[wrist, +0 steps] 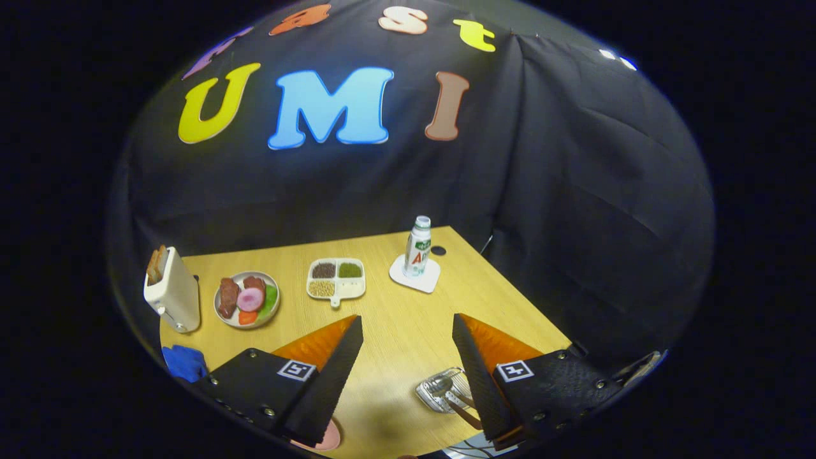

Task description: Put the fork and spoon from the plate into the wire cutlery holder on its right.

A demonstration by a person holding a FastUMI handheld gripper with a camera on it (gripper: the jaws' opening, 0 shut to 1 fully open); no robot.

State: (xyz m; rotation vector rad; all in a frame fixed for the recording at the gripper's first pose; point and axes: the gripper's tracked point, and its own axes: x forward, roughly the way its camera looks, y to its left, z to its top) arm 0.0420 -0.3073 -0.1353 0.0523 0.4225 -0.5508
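Standing on the wooden table (408,331) just inside the right finger, the wire cutlery holder (441,390) carries a spoon (440,383) with its bowl up and a second utensil with a brown handle (464,413), partly hidden behind the finger; whether that one is the fork cannot be told. Gripper (407,382): fingers spread wide apart, grasping nothing, held above the table. Pink plate (329,438): an edge shows beside the tip of the left finger, its contents hidden. Beyond the fingers: a white divided dish (336,280) of grains; a round plate of food (247,299) to its left; a white toaster (172,294) with bread in its slots further left; a blue cloth (185,363) near the table's edge. Small bottle (418,247): upright on a white coaster (415,275), toward the far corner.
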